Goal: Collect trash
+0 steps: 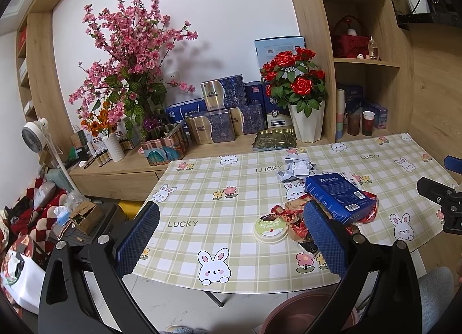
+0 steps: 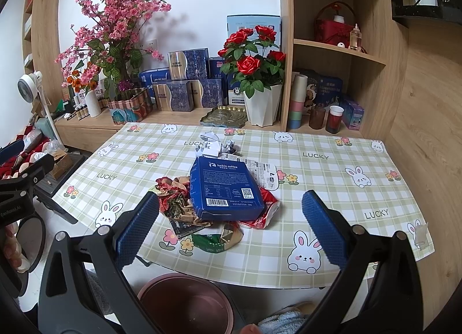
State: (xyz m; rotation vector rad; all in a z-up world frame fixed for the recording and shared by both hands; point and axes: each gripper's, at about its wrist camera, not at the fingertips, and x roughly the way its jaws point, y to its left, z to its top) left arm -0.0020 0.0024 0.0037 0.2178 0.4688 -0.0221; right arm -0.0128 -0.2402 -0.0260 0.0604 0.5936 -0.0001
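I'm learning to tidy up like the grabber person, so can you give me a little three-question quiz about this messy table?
1. True or false: the blue coffee box lies on top of crumpled wrappers.
2. Which piece of trash is round? A) the yogurt lid B) the crumpled white paper C) the blue coffee box
3. Fill in: the reddish-brown bin sits on the floor, below the table's near ____.

Key: 1 true. 2 A. 3 edge. Bonus fact: both the left gripper and the right gripper have their fingers apart and hold nothing.
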